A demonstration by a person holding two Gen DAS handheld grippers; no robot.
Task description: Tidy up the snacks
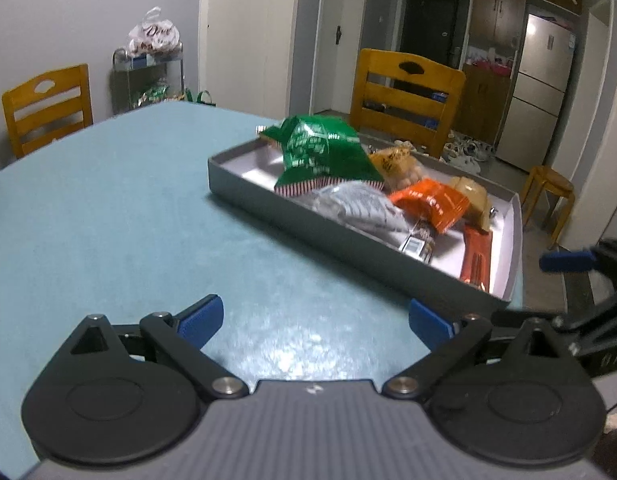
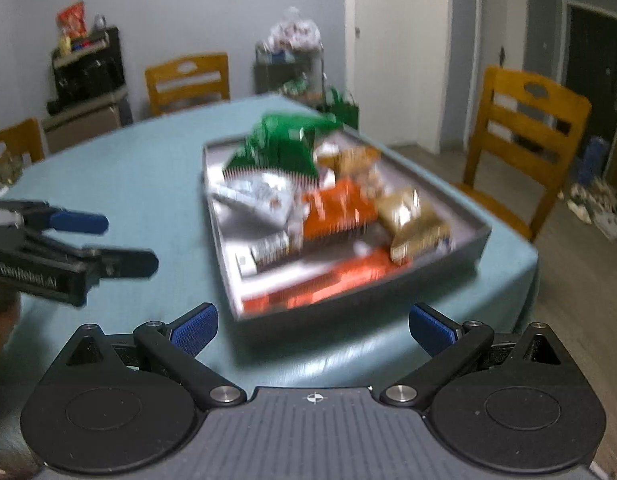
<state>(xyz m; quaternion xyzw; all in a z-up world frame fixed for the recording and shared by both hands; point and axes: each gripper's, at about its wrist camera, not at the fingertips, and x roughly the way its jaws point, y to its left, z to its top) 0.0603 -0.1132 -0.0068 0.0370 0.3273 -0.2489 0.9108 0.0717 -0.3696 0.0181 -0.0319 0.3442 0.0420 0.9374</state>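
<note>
A grey tray (image 1: 308,236) (image 2: 460,258) sits on the blue table and holds several snack packs: a green bag (image 1: 324,152) (image 2: 280,140), an orange bag (image 1: 430,202) (image 2: 336,210), a silver pack (image 1: 356,204), a tan pack (image 2: 416,224) and a red-orange bar (image 1: 476,256). My left gripper (image 1: 314,320) is open and empty over the table, left of the tray. My right gripper (image 2: 312,328) is open and empty, just in front of the tray's near corner. Each gripper shows at the edge of the other's view, the right gripper (image 1: 568,260) and the left gripper (image 2: 80,220). The right wrist view is blurred.
The round table (image 1: 108,208) has a blue cloth. Wooden chairs (image 1: 404,92) (image 2: 524,136) stand around it. A metal shelf with bagged goods (image 1: 152,60) is by the wall. A fridge (image 1: 540,84) and a small stool (image 1: 548,196) stand to the right.
</note>
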